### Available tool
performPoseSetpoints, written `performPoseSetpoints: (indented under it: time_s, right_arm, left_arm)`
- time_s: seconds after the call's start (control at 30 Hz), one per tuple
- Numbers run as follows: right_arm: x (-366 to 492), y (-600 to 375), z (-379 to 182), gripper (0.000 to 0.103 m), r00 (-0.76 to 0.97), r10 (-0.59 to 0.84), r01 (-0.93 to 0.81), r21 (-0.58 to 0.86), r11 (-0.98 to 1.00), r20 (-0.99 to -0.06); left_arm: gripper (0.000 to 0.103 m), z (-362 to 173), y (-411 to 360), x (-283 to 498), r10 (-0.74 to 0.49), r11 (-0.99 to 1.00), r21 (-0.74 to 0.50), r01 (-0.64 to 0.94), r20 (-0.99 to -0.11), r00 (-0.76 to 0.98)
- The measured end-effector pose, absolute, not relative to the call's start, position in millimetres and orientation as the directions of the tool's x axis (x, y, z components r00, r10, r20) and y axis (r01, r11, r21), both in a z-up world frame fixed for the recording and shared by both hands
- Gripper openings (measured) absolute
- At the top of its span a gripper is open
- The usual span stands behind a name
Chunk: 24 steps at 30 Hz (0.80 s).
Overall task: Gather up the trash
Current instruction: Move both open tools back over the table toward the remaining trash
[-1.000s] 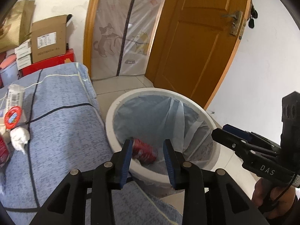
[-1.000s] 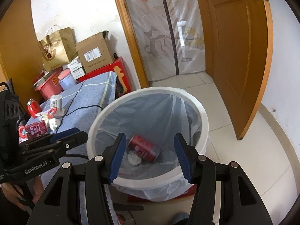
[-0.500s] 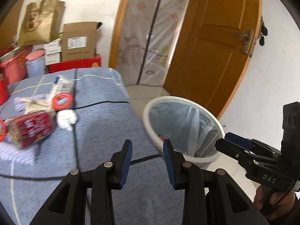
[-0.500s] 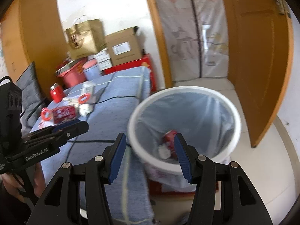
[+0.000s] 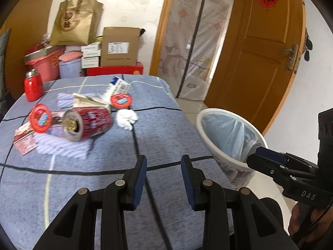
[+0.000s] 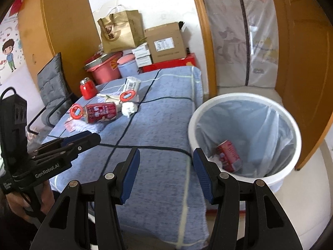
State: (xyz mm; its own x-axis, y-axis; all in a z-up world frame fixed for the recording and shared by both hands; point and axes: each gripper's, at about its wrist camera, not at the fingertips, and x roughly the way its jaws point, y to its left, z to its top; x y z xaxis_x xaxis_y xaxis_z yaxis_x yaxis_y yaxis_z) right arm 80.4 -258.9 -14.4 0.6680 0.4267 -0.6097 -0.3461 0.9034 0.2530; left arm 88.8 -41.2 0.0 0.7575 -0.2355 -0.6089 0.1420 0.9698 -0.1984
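You've swung both grippers off the bin and back to the counter [image 5: 158, 125] w/ blue cloth. Left gripper [image 5: 163, 178] and right gripper [image 6: 166, 176]: jaws spread, nothing held. One red can [image 6: 229, 159] already lies in the white trash bin [image 6: 295, 133], at 3 o'clock of the counter. Still to collect, approx 10 o'clock: red can on its side [image 5: 87, 123], crumpled white tissue [image 5: 127, 119] just beside it, two red-rimmed lids [image 5: 40, 118], wrappers. Go for the can next, I'd say.

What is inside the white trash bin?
In the white trash bin there's a clear bag liner and a red can lying on its side, with something white beside it. What's under the can is hidden, and the right tongs cover the near edge.
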Motion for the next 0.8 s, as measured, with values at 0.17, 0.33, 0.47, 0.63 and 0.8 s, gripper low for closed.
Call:
performPoseSetpoints:
  time_s: [0.17,0.33,0.47,0.63,0.8]
  right_arm:
    - [79.3,-249.1,-13.2,0.054,0.663,0.438,-0.374,0.238,0.897,-0.608]
    - [86.8,-236.1,-12.0,0.054,0.651,0.453,-0.402,0.230,0.886,-0.609]
    - [93.4,-223.4,-10.7,0.054,0.646,0.464,-0.426,0.218,0.878,-0.607]
    - [103.8,-213.0,-12.0,0.054,0.639,0.482,-0.439,0.231,0.868,-0.599]
    - [116.1,-204.4,-15.2,0.054,0.635,0.486,-0.442,0.233,0.866,-0.601]
  left_arm:
    - [0.034,1.8,-22.2,82.3,-0.194,0.976,-0.197,0.091,-0.604,0.773]
    - [0.034,2.3,0.0,84.0,-0.154,0.979,-0.203,0.036,-0.603,0.782]
    - [0.044,2.5,17.0,87.3,-0.126,0.979,-0.204,0.001,-0.598,0.791]
    - [0.049,0.6,37.2,97.2,-0.096,0.978,-0.205,-0.036,-0.596,0.797]
    - [0.053,-4.0,53.5,110.0,-0.079,0.977,-0.207,-0.058,-0.598,0.797]
